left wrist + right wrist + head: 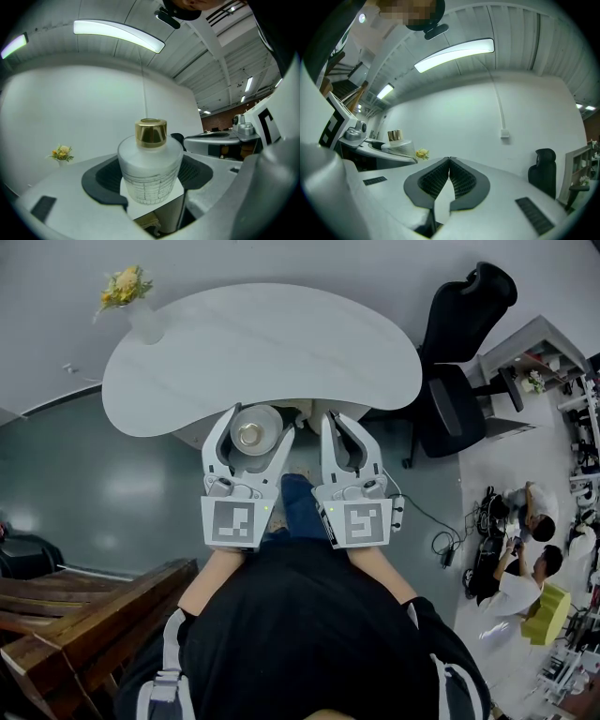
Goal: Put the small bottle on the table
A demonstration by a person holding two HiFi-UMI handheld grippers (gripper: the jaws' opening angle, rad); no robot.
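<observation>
A white, kidney-shaped table [281,334] fills the upper middle of the head view, its curved near edge just above the two grippers. The person's dark-clad torso [300,634] takes up the bottom centre, both forearms reaching up toward that edge. A black office chair [459,362] stands at the upper right, just beside the table's right end, and dark wooden boards [84,606] sit in the lower left corner.

The left gripper [255,423] and the right gripper [342,423] lie side by side in the centre of the frame, near each other but apart. The left one is clamped around the small bottle [150,161] — a frosted white body with a gold cap, standing upright between the dark pads, which press on its two flanks. In the head view the bottle overlaps the table's near edge; whether it touches the tabletop cannot be told. The right gripper's jaws are closed tip to tip with nothing between them.

At the table's far left end, upper left of the frame, stands a small vase of yellow flowers [127,292] — well apart from the bottle.
</observation>
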